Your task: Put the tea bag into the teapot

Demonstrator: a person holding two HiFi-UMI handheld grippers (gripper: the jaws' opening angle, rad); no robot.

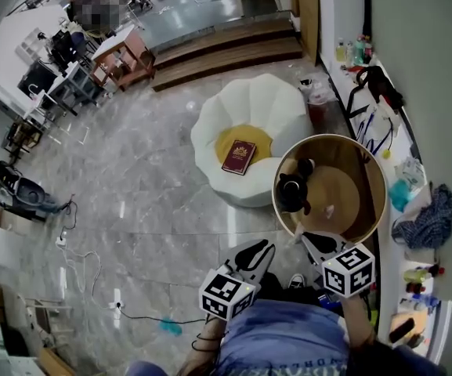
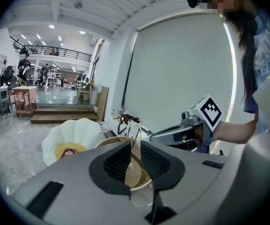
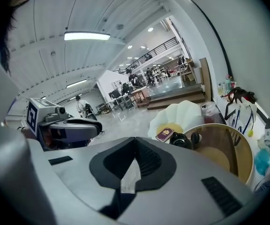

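The tea bag [image 1: 329, 210] lies as a small pale scrap on the round glass-topped bench [image 1: 331, 137], to the right of the black teapot [image 1: 292, 193] and apart from it, near the edge closest to the person. A small dark round piece [image 1: 306, 165] sits just behind the teapot. The right gripper [image 1: 305, 238] hangs at that near edge, just short of the tea bag, its fingers [image 3: 146, 161] pressed together at the tips. The left gripper [image 1: 266, 249] is beside it, off the bench over the marble floor [image 1: 147, 178]; its fingers [image 2: 120, 163] stand a little apart, with only the bench's wooden rim showing through the gap. Beyond the bench, a white petal-shaped seat [image 1: 210, 131] carries a dark red book [image 1: 239, 157] on its yellow cushion.
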